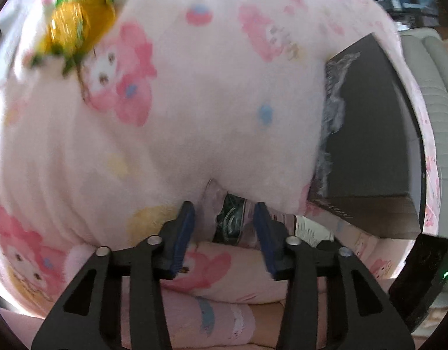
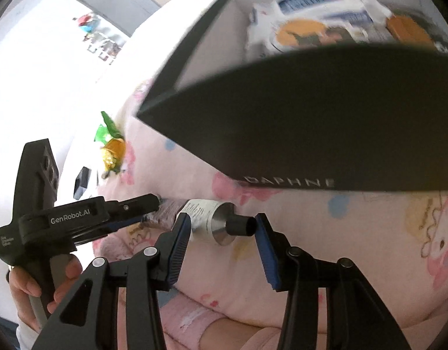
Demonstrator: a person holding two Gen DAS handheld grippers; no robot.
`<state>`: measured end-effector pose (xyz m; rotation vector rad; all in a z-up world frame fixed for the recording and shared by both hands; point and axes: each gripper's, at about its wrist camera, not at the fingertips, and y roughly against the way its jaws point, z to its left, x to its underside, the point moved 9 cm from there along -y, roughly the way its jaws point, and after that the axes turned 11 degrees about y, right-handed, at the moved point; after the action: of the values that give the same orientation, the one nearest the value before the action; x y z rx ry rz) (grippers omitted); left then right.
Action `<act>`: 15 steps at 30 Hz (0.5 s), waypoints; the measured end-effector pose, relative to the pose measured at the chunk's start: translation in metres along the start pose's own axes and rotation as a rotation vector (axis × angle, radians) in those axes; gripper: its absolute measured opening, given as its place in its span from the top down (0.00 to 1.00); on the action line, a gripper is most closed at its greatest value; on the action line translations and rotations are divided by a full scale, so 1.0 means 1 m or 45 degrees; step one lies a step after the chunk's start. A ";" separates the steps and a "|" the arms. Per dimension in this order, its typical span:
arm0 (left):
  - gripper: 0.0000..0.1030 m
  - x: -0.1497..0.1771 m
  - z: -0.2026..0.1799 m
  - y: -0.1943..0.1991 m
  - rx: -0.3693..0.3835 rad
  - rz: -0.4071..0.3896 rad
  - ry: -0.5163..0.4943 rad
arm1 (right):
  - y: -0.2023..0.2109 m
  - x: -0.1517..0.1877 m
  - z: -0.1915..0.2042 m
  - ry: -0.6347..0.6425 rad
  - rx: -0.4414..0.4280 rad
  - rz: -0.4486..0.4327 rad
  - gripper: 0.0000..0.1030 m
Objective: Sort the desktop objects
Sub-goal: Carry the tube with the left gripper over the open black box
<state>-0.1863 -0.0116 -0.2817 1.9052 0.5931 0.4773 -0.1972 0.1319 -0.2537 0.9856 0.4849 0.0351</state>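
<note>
Right gripper (image 2: 221, 230) spreads wide around a tube (image 2: 207, 218) on the blanket (image 2: 326, 233). Left gripper (image 1: 224, 227) brackets a packet (image 1: 229, 221), not clamping it. Black box (image 2: 311, 116) sits beside.

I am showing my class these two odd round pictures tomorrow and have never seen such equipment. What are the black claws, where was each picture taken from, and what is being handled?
No robot: a person holds a two-fingered gripper in each hand, each carrying a wide-angle camera looking along its fingers. One picture comes from the left gripper, the other from the right gripper. Both are open around a tube lying on a pink cartoon blanket. Nothing is visibly clamped yet. Nearby sit a black box holding packets and a green-and-gold wrapper.
</note>
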 end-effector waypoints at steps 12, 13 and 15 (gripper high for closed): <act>0.53 -0.008 -0.033 -0.006 0.071 -0.047 -0.005 | 0.004 0.004 -0.009 -0.052 -0.015 -0.012 0.58; 0.57 -0.009 -0.037 -0.003 0.085 -0.061 -0.014 | 0.009 0.003 -0.009 -0.046 -0.015 -0.022 0.58; 0.59 -0.012 -0.046 0.002 0.123 -0.082 -0.024 | 0.020 0.000 -0.008 -0.033 -0.017 -0.044 0.58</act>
<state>-0.2220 0.0134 -0.2635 1.9731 0.6733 0.3950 -0.1963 0.1497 -0.2412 0.9630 0.4775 -0.0050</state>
